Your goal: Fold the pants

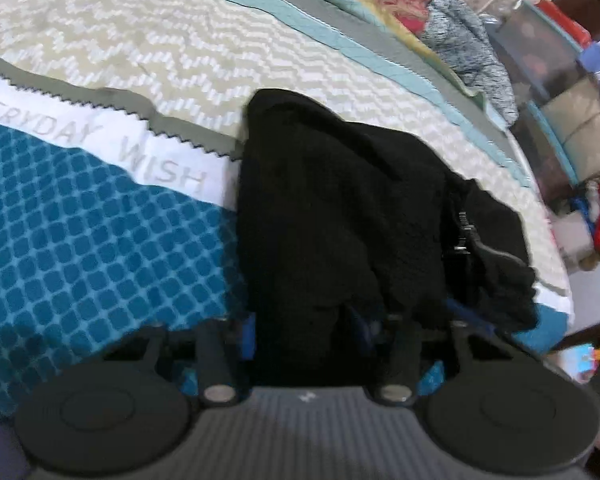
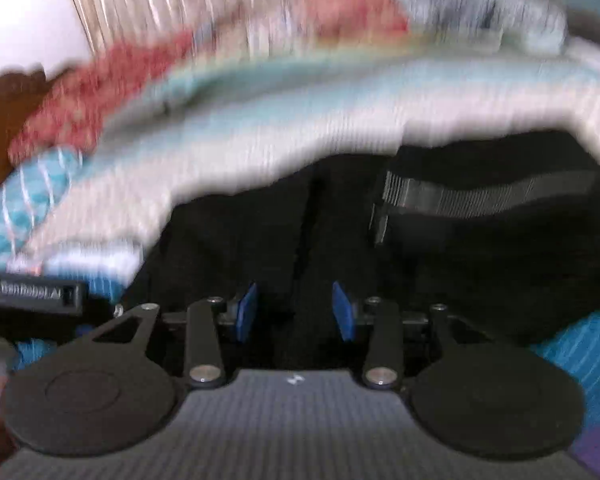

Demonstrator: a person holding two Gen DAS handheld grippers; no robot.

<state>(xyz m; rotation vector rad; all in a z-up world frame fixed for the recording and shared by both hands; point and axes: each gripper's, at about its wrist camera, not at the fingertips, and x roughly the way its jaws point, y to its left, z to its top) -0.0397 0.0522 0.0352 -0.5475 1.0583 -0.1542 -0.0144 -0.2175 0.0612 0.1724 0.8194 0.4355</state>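
Two claws on one garment: black knitted fabric pants (image 1: 340,208) lie bunched on the bed, over the teal diamond-pattern quilted bedspread (image 1: 100,240) and the cream zigzag-pattern blanket (image 1: 180,48), near the bed's right edge

Left claw (image 1: 306,332): black cloth fills the gap between the blue pads (image 1: 249,332) and runs up from them. Reads as clenched on the pants, but the pad faces are mostly buried, so that's a judgement

Right claw (image 2: 296,312): released, blue pads (image 2: 246,312) stand apart with clear gap, black fabric lies beyond and below them, nothing pinched. View is heavily blurred

Step in hand looks like taking a second grip to lay the fold. To do it well:
- right claw should bite an edge or seam, not the middle of the heap
- take every layer at once, otherwise the lower one will likely drag
- match corner to corner before lowering
- keep the cloth taut between both claws so no crease gets trapped

Writing: white band on the bedspread (image 1: 100,136) reads "ERYDAY WISH", first letters cut off. Dark tag (image 2: 32,292) at left of right view has pale lettering, too smeared to read
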